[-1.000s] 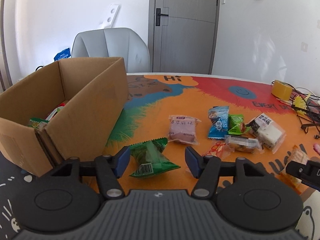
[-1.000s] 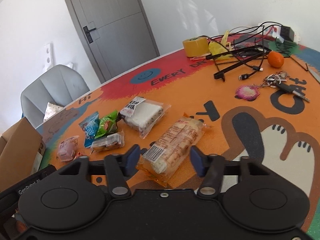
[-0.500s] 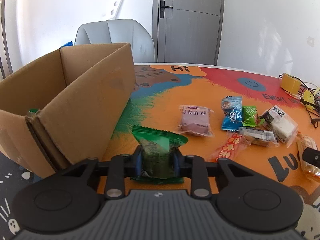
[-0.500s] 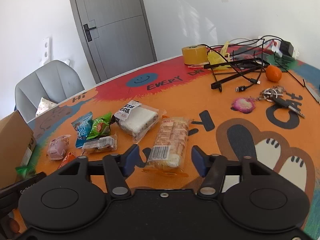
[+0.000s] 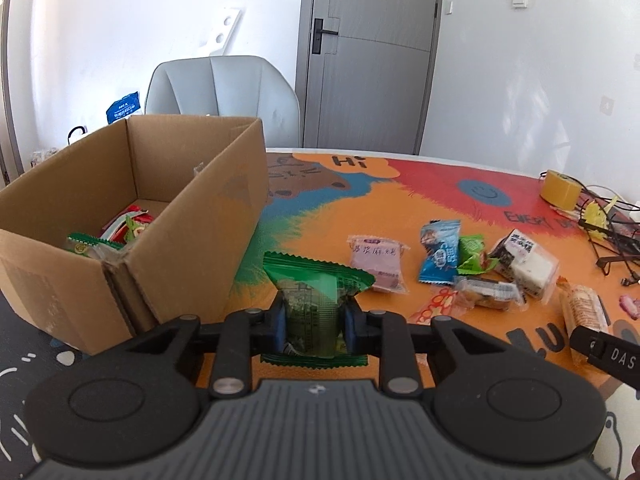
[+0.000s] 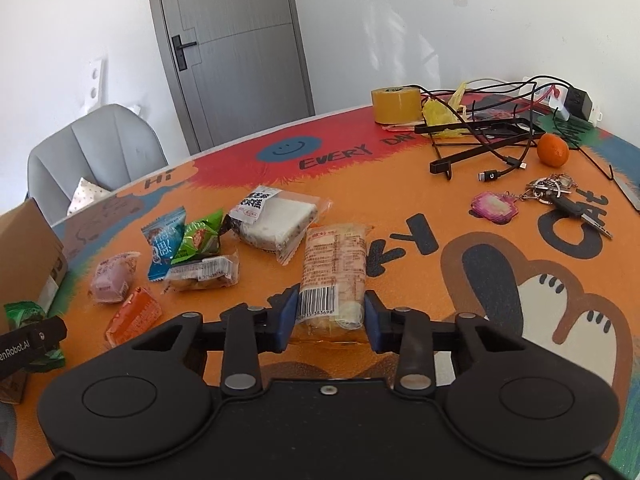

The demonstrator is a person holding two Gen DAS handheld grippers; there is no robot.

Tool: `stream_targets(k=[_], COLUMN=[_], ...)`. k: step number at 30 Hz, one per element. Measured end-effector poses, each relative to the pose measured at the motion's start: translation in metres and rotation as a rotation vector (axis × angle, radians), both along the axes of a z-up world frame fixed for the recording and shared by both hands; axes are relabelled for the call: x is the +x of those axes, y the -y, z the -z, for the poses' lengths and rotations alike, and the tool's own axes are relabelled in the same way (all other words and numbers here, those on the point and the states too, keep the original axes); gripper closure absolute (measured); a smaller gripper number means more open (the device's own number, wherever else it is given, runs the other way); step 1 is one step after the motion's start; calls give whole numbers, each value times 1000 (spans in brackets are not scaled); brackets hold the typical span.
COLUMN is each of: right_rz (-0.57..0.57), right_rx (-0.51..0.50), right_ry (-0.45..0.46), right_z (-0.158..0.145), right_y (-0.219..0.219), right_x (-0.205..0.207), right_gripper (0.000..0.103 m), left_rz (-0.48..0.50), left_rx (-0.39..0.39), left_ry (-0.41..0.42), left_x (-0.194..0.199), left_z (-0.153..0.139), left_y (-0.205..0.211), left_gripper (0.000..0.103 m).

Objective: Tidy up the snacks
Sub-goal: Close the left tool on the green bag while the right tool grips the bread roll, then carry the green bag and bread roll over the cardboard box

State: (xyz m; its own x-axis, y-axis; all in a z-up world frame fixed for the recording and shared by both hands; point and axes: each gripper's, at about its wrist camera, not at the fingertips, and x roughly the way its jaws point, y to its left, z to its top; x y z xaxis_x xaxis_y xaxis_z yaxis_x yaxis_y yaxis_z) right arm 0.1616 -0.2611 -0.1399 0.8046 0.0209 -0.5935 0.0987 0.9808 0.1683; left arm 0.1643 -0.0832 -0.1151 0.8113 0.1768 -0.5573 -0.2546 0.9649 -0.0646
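I am now holding a snack in each hand, and that is the change: a second ago both sets of jaws were standing wide around their packets, and they have just been closing. In the left wrist view my left gripper [image 5: 313, 325] is clamping narrow on the green packet [image 5: 316, 298], which is sticking up between the blue pads at the lower middle of the frame; it was lying flat on the table mat [image 5: 400, 200] before and is now looking lifted, its top edge fanning out above the jaws. The cardboard box [image 5: 192, 216] is filling the left of that frame, open at the top, with a few wrappers already showing inside. In the right wrist view my right gripper [image 6: 330, 322] is pinching the near, barcode end of the long clear packet [image 6: 335, 268] at the lower middle; the rest of it is stretching away up the frame, and I cannot tell whether it is off the mat yet. Six more snacks are lying loose in the left middle of that frame. I am judging both pickups made, so carrying each packet over the box comes next.
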Motion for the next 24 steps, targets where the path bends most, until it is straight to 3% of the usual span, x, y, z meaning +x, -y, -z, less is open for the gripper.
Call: stream_targets(k=[24], right_rz=[-86], right_rx=[52], right_ry=[133], right_z=[-50], right_y=[-43], right_x=[-19], right_gripper=[67], left_rz=[25], left_rx=[-1], left_ry=[128], left_x=[-25], left_z=[-49], left_y=[-27], left_gripper=[77])
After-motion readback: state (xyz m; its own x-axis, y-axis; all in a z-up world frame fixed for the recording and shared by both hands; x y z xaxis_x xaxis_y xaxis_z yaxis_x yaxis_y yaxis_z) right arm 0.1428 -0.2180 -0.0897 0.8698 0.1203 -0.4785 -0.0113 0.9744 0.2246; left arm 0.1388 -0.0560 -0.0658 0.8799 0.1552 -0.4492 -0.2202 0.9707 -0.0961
